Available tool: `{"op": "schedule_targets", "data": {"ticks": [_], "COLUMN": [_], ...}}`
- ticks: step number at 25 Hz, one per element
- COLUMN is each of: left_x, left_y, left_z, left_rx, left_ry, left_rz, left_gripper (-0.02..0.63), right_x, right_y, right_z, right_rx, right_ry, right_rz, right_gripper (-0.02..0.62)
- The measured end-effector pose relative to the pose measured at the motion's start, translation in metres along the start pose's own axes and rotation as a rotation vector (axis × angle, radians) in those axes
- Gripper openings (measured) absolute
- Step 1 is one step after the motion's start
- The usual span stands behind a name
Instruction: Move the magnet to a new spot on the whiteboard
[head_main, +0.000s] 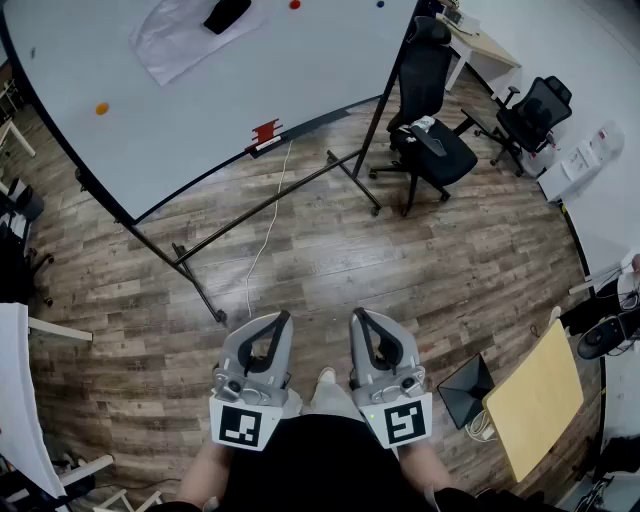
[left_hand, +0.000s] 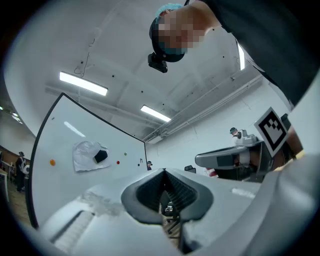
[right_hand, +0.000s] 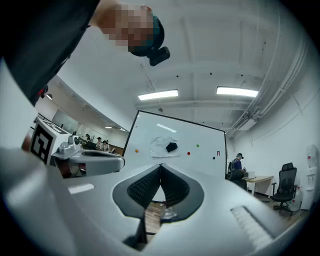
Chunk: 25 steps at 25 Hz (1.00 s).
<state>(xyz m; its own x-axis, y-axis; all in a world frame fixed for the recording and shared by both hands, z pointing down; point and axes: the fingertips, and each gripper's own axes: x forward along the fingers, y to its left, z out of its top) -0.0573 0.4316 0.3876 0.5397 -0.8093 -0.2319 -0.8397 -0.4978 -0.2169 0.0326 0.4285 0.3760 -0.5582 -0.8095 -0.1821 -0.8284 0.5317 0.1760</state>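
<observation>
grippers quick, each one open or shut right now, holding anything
Left gripper: shut, holding nothing.
Right gripper: shut, holding nothing.

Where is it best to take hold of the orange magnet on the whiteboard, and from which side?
Grip the orange magnet by its rim, jaws on opposite sides, coming straight at the whiteboard face. It seems a small round button flat against the board, with bare board all around, so likely only its edge offers a hold.

The left grey two-jaw gripper (head_main: 282, 316) and the right grey two-jaw gripper (head_main: 357, 314) sit side by side, just ahead of the person's torso (head_main: 318, 455). Both have their jaws closed and hold nothing.
</observation>
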Motion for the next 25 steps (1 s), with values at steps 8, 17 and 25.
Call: {"op": "schedule_targets", "data": {"ticks": [8, 17, 25], "left_x": [-0.015, -0.029, -0.035], "left_y": [0.007, 0.011, 0.019], "left_z": [0.001, -0.006, -0.010], "left_rx": [0.014, 0.000, -0.023], "left_ry": [0.000, 0.007, -0.004], "left_rz": [-0.038, -0.065, -0.090], "left_gripper": [0.000, 0.000, 0.000], "right_x": [0.000, -0.004, -0.002], "right_y": [0.019, 0.040, 0.053], "right_z": [0.004, 0.004, 0.007], "right_rx": [-0.012, -0.029, -0.066], "right_ry": [-0.002, 0.016, 0.031], "right_rz": [-0.031, -0.049, -0.066], "right_gripper": [0.002, 0.002, 0.002]}}
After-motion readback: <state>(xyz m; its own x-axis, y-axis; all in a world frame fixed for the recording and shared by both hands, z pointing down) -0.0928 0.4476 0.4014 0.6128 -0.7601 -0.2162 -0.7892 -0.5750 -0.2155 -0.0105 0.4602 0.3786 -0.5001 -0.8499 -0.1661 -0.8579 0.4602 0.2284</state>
